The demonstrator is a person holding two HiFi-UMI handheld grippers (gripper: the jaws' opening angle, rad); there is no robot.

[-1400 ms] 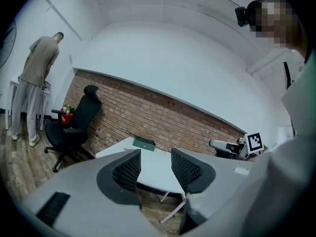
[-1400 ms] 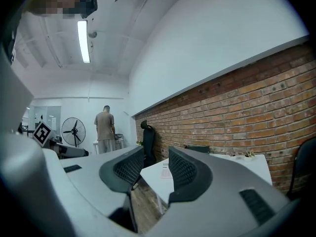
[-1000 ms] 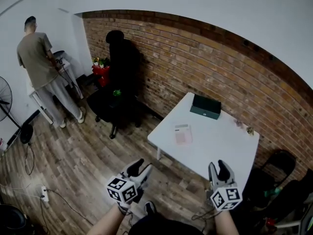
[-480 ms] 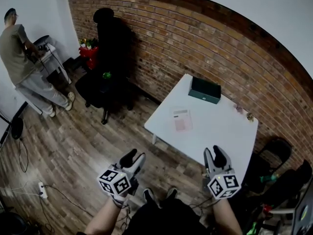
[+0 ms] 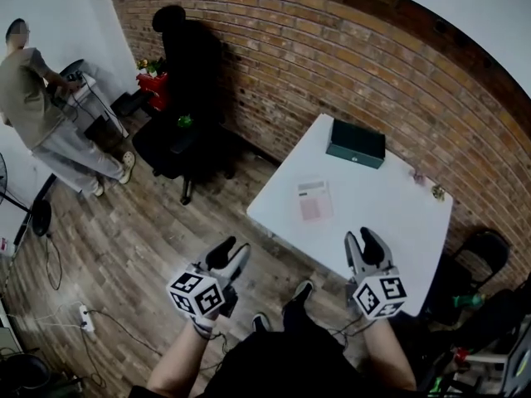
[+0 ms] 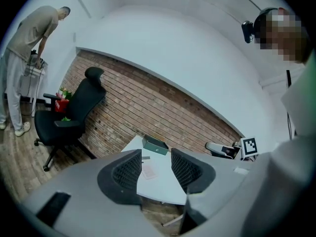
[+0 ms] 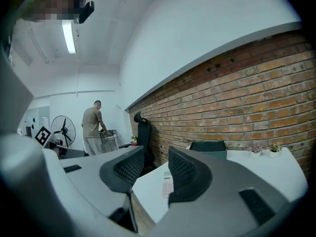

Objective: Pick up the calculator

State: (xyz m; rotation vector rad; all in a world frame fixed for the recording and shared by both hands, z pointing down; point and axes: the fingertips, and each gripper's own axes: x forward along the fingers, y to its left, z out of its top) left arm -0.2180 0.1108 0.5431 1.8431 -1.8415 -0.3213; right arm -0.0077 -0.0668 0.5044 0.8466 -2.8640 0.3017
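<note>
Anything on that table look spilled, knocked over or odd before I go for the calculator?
Nothing stands out. The calculator lies flat on the white table, apart from the dark green box at the far edge. No spill shows. The left gripper and right gripper are empty, jaws apart.

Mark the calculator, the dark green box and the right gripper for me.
calculator (image 5: 314,201): head view, middle of its face.
dark green box (image 5: 356,143): head view, centre of its lid.
right gripper (image 5: 360,239): head view, between its fingertips.
</note>
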